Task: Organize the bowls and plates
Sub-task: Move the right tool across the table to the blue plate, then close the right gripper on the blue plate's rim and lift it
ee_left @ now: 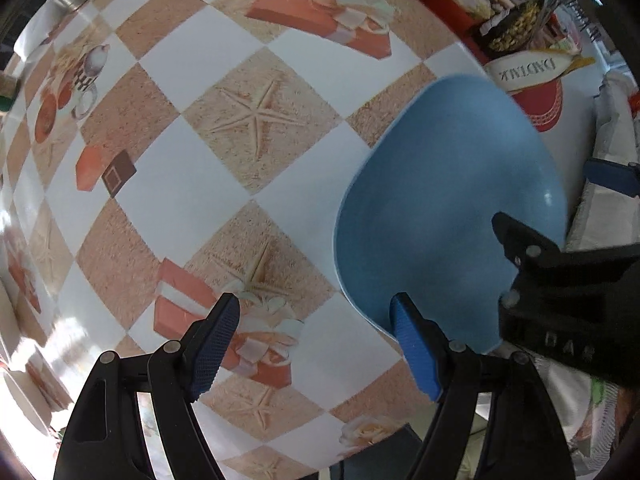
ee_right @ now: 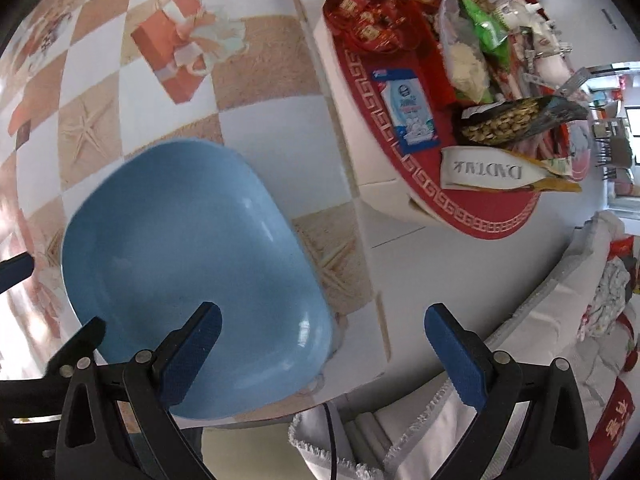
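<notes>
Blue plate (ee_right: 188,264) on table (ee_left: 208,128); both grippers' fingers spread.

Home dining area: table w/ checkered seashell-print oilcloth (ee_left: 256,120), red snack tray (ee_right: 496,216) beside it holding pkgs, lace-covered sofa (ee_right: 540,340) near tray.

We saw a table (ee_left: 256,184) covered with a checkered oilcloth (ee_right: 248,80), white squares alternating with sandy ones printed with starfish, shells and orange gift boxes. A blue plate (ee_right: 180,264) with rounded corners lay flat on it near the table's edge, its far rim over a white square in the left wrist view (ee_left: 448,200). Beyond the plate stood a white-sided red tray (ee_right: 472,216) with a gold key-pattern border, piled with snack packets, at the table's far corner.
</notes>
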Tool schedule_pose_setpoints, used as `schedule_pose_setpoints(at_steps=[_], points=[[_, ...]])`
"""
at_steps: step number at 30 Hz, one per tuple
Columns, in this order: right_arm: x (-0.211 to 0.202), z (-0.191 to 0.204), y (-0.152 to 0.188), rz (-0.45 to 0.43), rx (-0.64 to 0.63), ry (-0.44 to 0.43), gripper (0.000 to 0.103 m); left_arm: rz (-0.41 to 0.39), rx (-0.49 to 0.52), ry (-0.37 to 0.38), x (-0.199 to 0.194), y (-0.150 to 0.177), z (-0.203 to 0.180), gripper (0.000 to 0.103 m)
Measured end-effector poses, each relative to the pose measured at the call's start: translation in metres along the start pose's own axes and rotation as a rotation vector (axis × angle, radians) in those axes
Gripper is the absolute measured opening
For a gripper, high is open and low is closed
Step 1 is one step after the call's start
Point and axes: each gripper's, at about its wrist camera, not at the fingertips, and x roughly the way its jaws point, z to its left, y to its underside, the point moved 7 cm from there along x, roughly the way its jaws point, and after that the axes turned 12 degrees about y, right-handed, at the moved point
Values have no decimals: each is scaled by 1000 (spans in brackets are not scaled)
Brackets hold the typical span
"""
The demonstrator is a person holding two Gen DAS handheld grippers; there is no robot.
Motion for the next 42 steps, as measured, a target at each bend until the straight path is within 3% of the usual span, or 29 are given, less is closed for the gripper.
schedule_pose_setpoints(at_steps=[5, 10, 18, 30, 35, 42], points=[[-4, 20, 13, 21, -13, -72, 102, 2, 44, -39, 5, 1, 4, 81], [-12, 47, 16, 46, 2, -165, 102, 2, 24, -48, 1, 9, 24, 82], [-34, 106, 23, 91, 9, -316, 102, -12, -29, -84, -17, 40, 76, 83], [-81, 197, 34, 100, -38, -447, 102, -28, -121, -157, -44, 104, 166, 91], [-107, 217, 35, 51, -83, -447, 102, -44, -174, -200, -61, 133, 212, 91], [-115, 208, 27, -30, -145, -326, 102, -82, -308, -164, -85, 181, 244, 91]])
